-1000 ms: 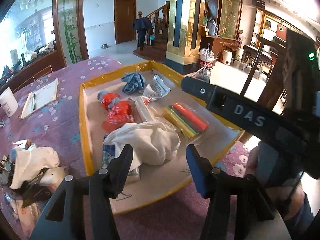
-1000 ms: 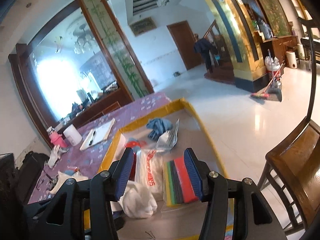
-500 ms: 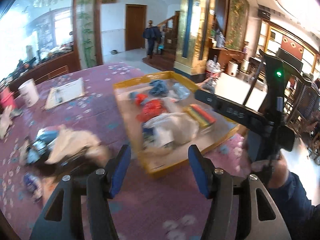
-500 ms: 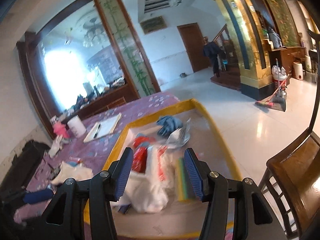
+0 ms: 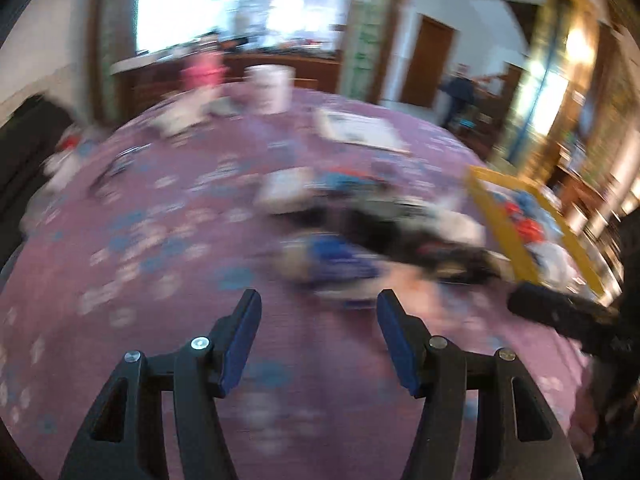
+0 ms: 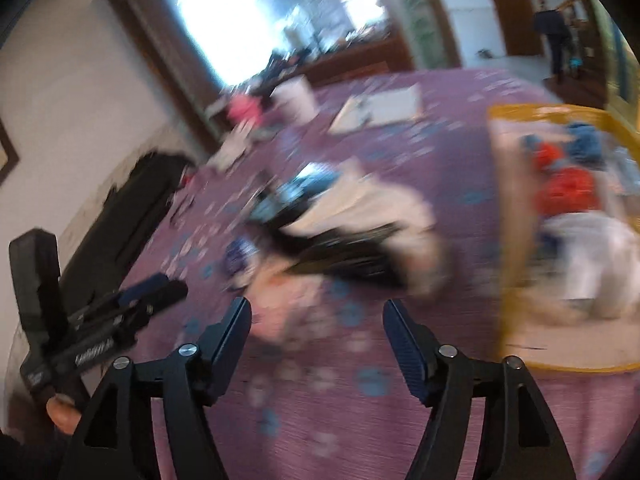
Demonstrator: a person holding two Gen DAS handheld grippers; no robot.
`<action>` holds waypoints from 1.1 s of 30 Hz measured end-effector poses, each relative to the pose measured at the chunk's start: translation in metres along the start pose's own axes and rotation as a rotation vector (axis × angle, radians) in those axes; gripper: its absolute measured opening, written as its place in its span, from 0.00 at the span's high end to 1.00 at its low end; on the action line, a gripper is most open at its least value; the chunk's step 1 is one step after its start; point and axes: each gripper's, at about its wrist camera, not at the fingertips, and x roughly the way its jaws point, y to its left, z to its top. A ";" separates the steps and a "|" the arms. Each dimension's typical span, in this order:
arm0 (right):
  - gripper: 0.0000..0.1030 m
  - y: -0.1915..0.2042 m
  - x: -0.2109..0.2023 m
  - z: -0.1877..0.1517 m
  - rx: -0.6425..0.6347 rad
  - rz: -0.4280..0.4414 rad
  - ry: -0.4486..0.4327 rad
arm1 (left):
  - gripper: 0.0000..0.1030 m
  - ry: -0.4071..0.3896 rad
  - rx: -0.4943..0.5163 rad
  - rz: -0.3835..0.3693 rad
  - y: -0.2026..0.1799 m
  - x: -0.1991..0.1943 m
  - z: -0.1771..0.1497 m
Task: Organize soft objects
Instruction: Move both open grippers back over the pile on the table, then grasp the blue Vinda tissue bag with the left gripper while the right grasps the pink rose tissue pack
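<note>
Two spread, empty grippers, left gripper (image 5: 318,340) and right gripper (image 6: 316,344), hover over a purple flowered table (image 5: 140,240); blurred pile of soft items (image 6: 344,224) beyond, yellow-rimmed tray (image 6: 506,240) right.

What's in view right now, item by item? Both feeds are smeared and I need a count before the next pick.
Table cloth: one, purple with pale flowers, covers the table.
Tray: one, yellow rim, right side of the table.
Tray contents: red bundles, a blue cloth, a white bag; exact count lost to blur.
Loose pile: one heap on the cloth left of the tray, white, black and blue; items cannot be separated.
White cup: one, far edge of the table.
Pink item: one, beside the cup; too blurred to identify.
Clipboard with paper: one, white, far side.
Person: one, dark clothes, background doorway.
Left gripper: open, empty, over bare cloth.
Right gripper: open, empty, near the pile.
</note>
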 end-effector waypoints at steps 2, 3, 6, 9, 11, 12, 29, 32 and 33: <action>0.27 0.018 0.024 0.004 -0.018 -0.012 0.053 | 0.43 -0.006 -0.044 0.032 0.023 -0.002 -0.001; 0.26 0.025 0.030 0.006 -0.032 -0.015 0.051 | 0.43 -0.009 -0.067 0.034 0.035 -0.004 -0.001; 0.26 0.054 0.045 0.018 -0.118 0.028 0.038 | 0.43 -0.013 -0.114 0.048 0.061 -0.008 -0.006; 0.26 0.068 0.067 0.032 -0.150 0.005 0.028 | 0.43 -0.005 -0.141 0.043 0.073 -0.008 -0.007; 0.26 0.070 0.083 0.038 -0.160 -0.021 0.062 | 0.43 -0.001 -0.147 0.036 0.079 -0.007 -0.010; 0.26 0.073 0.094 0.039 -0.169 -0.043 0.074 | 0.43 -0.003 -0.147 0.034 0.081 -0.009 -0.011; 0.25 0.057 0.037 0.019 -0.077 0.108 -0.035 | 0.22 0.035 0.034 -0.013 0.048 0.007 0.008; 0.25 0.037 0.034 0.014 0.001 0.061 -0.001 | 0.19 0.084 0.153 0.008 0.021 0.029 0.009; 0.25 0.031 0.035 0.012 0.021 0.036 0.019 | 0.19 0.096 0.174 0.035 0.015 0.037 0.009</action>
